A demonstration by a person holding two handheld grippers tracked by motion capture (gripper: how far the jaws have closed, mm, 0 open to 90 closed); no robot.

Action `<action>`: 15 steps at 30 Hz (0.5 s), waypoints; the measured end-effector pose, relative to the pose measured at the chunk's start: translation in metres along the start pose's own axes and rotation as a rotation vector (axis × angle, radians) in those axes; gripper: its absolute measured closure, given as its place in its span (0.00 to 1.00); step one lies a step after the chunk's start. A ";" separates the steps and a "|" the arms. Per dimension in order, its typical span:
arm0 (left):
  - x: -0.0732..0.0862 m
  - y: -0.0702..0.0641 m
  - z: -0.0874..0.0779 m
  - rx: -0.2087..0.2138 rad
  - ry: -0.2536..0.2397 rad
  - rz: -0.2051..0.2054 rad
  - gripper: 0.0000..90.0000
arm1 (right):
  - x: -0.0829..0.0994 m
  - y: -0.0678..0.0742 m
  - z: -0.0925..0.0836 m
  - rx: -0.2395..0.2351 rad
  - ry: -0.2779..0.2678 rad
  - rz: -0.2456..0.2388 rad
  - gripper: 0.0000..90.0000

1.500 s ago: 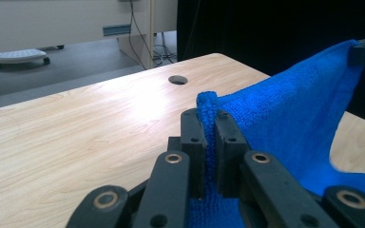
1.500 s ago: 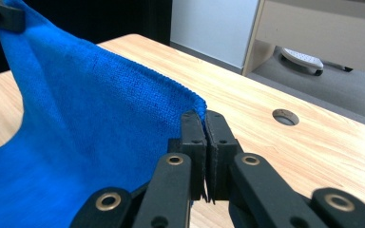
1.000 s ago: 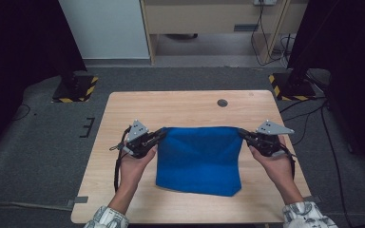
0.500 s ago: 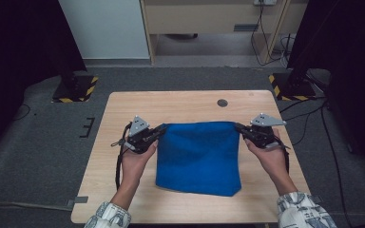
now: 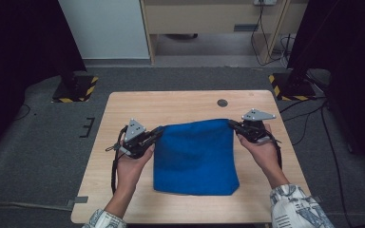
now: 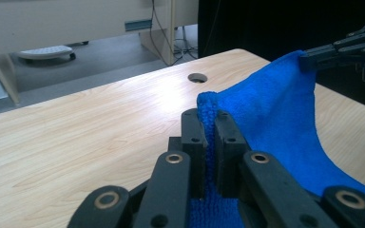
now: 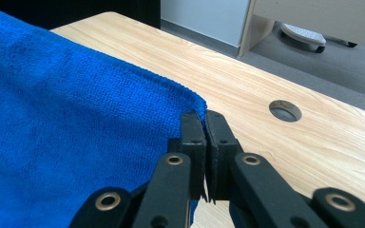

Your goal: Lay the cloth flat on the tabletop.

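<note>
blue towel [image 5: 195, 159] hangs slack between left tool [image 5: 158, 133] and right tool [image 5: 232, 124], both clamped on its corners

this looks like a lab or recording studio: a lone wooden table [image 5: 180, 107] with a cable hole [image 5: 222, 102] stands on grey carpet [image 5: 38, 156], between black curtains [image 5: 19, 42], hazard-striped stand bases [image 5: 73, 90] and trailing cables [image 5: 261, 28].

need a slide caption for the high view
Two hand-held grippers, left and right, pinch the far corners of a blue cloth over a wooden table.
</note>
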State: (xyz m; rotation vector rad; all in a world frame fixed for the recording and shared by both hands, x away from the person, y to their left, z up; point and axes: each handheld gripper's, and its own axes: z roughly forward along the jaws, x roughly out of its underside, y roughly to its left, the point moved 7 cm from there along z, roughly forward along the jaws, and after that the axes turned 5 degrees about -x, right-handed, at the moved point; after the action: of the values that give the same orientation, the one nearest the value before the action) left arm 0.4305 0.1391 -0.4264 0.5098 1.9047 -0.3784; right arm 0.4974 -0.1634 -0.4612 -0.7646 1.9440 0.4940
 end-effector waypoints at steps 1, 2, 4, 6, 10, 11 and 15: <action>0.000 0.000 0.000 0.000 0.000 0.000 0.94 | 0.000 0.000 0.000 0.000 0.000 0.000 0.97; -0.001 0.002 0.004 -0.002 0.004 -0.004 0.94 | 0.000 0.000 0.002 0.000 0.003 0.001 0.97; 0.000 0.009 0.016 -0.014 0.023 0.000 0.94 | 0.000 -0.004 0.008 -0.002 0.007 0.020 0.97; 0.002 0.013 0.026 -0.022 0.031 -0.001 0.94 | 0.001 -0.008 0.012 0.009 0.013 0.028 0.97; 0.008 0.023 0.047 -0.033 0.046 -0.015 0.94 | 0.007 -0.016 0.021 0.018 0.036 0.037 0.97; 0.008 0.023 0.047 -0.033 0.046 -0.015 0.94 | 0.007 -0.016 0.021 0.018 0.036 0.037 0.97; 0.016 0.031 0.067 -0.039 0.067 -0.036 0.93 | 0.013 -0.020 0.032 0.022 0.071 0.026 0.97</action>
State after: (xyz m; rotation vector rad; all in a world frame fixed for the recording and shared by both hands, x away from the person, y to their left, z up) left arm 0.4942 0.1355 -0.4670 0.4680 1.9840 -0.3503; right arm 0.5269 -0.1622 -0.4883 -0.7526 2.0243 0.4654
